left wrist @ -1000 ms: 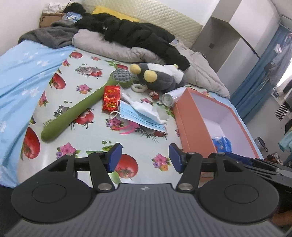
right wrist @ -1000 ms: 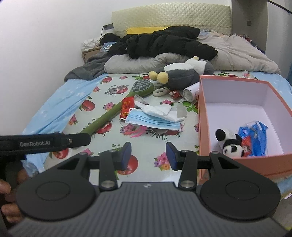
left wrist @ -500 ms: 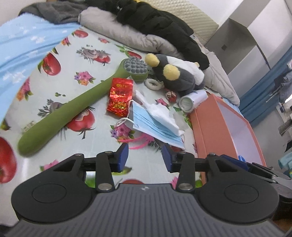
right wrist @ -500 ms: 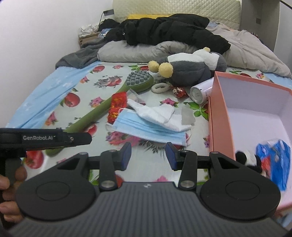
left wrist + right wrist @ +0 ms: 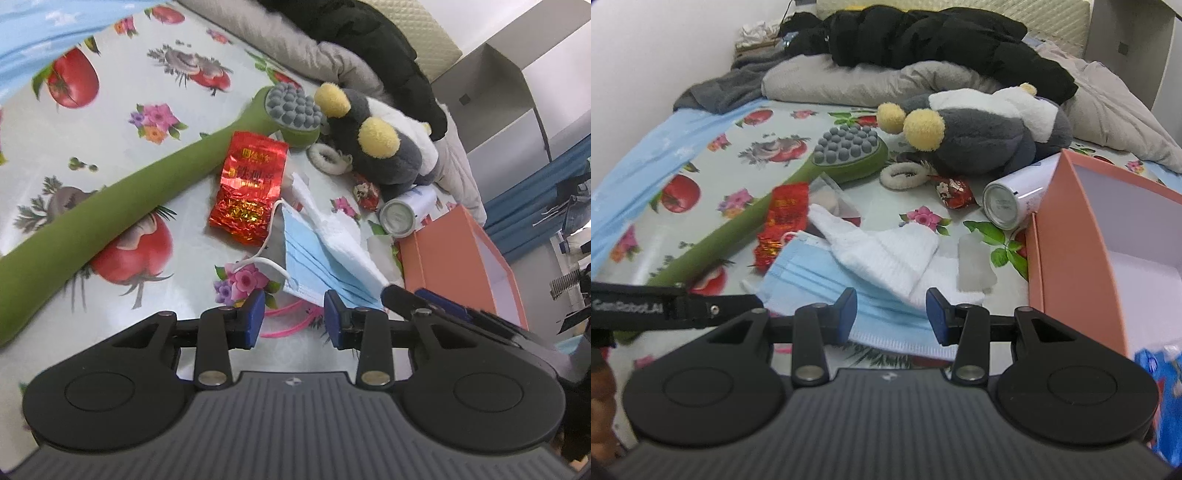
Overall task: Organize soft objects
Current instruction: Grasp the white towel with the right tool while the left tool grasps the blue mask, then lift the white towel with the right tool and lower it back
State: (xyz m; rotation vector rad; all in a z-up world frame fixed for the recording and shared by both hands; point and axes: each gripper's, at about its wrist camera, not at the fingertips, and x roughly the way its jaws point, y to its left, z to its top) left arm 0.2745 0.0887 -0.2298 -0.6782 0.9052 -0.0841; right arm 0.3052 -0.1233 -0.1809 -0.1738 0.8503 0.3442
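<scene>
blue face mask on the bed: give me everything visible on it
The blue face mask is a pleated disposable one, lying flat and slightly crumpled on the fruit-print sheet. A white ear loop curls off one end. A white folded cloth lies over it. Its near edge sits under both open grippers; neither touches it.

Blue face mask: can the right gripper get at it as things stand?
Probably yes. The right gripper is open and empty just short of the blue face mask; only the white cloth overlaps its far edge.
</scene>
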